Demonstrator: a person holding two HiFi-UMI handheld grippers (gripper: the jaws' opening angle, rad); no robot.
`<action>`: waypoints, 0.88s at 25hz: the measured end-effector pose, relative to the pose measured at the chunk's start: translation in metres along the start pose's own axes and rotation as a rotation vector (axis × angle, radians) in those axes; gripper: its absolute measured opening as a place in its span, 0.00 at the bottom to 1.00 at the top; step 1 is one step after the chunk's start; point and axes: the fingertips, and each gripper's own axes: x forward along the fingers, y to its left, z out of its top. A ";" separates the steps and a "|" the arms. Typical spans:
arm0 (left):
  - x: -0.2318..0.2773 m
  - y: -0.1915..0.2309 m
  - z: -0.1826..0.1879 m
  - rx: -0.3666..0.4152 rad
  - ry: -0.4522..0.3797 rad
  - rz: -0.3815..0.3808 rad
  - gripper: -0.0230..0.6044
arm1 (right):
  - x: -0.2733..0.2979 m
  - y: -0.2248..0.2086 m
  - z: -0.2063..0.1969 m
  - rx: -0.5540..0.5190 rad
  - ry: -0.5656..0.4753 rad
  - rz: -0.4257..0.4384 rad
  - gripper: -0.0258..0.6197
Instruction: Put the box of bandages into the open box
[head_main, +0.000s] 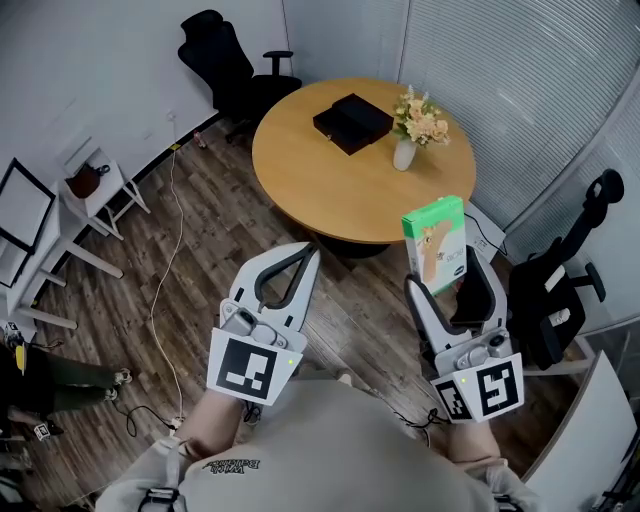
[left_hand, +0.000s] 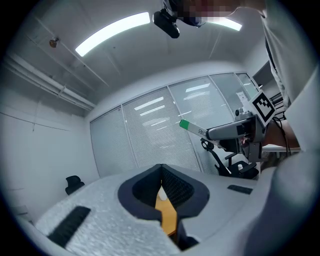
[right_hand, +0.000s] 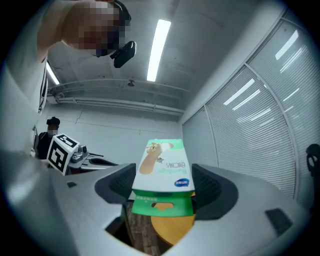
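Right gripper (head_main: 447, 272) is pinching the box of bandages (head_main: 436, 232) between its jaws, so it's carrying it upright in the air. The green-and-white box is sticking up past the jaw tips, just off the near edge of the round wooden surface (head_main: 310, 170) and over the wood floor (head_main: 200, 250). Left gripper (head_main: 305, 258) is hanging beside it with its jaws pressed together and nothing in them. The black open box (head_main: 352, 122) is sitting toward the far side of the surface near a vase of flowers (head_main: 405, 150), well apart from the bandages.
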 end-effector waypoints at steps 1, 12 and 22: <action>0.000 -0.003 0.001 0.003 0.000 0.001 0.07 | -0.002 -0.002 0.000 -0.001 -0.002 0.002 0.61; -0.009 -0.011 0.000 -0.001 0.021 0.038 0.07 | -0.010 -0.008 -0.003 -0.012 0.001 0.028 0.60; -0.008 0.001 -0.012 0.011 -0.008 0.056 0.07 | 0.005 -0.005 -0.015 -0.025 0.002 0.038 0.61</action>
